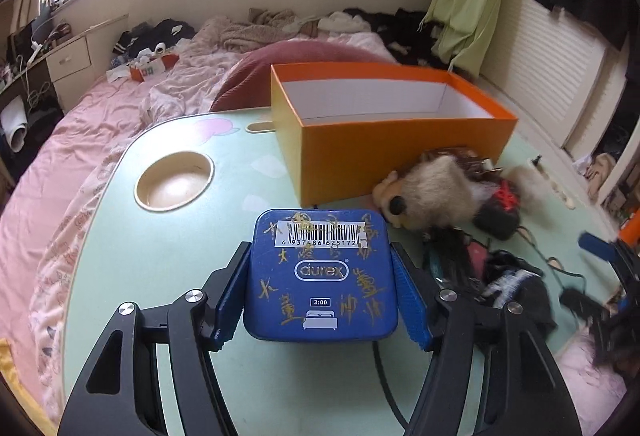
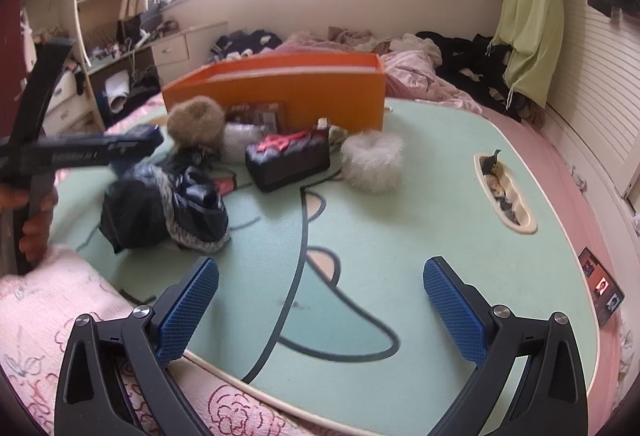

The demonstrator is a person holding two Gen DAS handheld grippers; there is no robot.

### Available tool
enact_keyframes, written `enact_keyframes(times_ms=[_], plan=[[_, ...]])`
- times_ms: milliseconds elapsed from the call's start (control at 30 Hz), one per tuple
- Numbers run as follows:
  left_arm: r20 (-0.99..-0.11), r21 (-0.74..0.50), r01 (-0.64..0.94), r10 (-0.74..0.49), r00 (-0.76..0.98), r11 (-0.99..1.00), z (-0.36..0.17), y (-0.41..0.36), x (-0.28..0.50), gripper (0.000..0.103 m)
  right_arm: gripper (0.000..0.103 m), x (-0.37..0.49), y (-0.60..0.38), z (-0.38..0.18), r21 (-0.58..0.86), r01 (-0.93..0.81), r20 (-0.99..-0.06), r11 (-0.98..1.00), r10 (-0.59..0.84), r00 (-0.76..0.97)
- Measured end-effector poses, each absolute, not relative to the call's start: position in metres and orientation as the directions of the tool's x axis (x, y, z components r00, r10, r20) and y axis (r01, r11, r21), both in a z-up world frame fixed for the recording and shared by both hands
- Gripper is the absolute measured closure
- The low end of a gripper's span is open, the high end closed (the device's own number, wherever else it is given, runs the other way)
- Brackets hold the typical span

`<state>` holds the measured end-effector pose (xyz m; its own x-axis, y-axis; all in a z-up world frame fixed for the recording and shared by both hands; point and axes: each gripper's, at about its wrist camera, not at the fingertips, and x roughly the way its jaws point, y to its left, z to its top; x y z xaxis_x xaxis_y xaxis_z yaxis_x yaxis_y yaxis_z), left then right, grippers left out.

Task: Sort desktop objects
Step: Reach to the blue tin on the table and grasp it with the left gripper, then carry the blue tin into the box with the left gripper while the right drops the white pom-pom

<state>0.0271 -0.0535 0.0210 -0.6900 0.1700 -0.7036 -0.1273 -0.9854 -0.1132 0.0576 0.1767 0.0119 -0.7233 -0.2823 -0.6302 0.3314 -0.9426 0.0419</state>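
Left tongs: ribbed blue pads bracket a square, round-cornered blue tin with a glossy lid, barcode sticker and gold scribbles. Both pads sit flush against its sides, so the tin is gripped. It lies near the table's near edge, left of the clutter.

Right tongs: spread wide with nothing between the textured blue pads, over the near edge of the smooth mint-green table.

Mid-table: a crumpled black bag, a black rectangular pouch with red marks, a fluffy white fur ring and a tan-and-white plush toy.

Towards the far edge: an open orange cardboard box, rectangular, white inside, with the plush against its front wall. A round recessed cup holder sits near the left edge.
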Motion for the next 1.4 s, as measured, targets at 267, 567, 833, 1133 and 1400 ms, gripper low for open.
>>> enact_keyframes(times_ms=[267,567,833,1133,1400], plan=[[-0.710,-0.114,-0.138,0.178,-0.681,-0.984,0.014,-0.043,0.045,0.037,0.006,-0.016,0.195,0.044,0.084,0.192,-0.674,-0.978,-0.197,-0.712],[-0.697,-0.110,-0.133,0.172,-0.696,-0.985,0.018,-0.042,0.046,0.037,0.068,-0.068,0.191,0.009,0.206,0.205,-0.771,-0.957,-0.288,-0.567],[-0.636,-0.110,-0.173,0.203,-0.744,-0.979,0.054,-0.036,0.044,0.037,0.070,-0.046,0.201,0.040,0.307,0.293,-0.664,-0.905,-0.424,-0.616],[-0.623,-0.194,-0.224,0.296,-0.724,-0.955,0.095,-0.015,-0.055,0.037,0.070,-0.100,0.155,0.076,0.226,0.357,-0.640,-0.906,-0.415,-0.646],[-0.665,-0.131,-0.165,0.210,-0.716,-0.978,0.065,-0.012,-0.096,0.036,0.043,-0.135,0.142,0.054,0.244,0.312,-0.674,-0.918,-0.392,-0.626]])
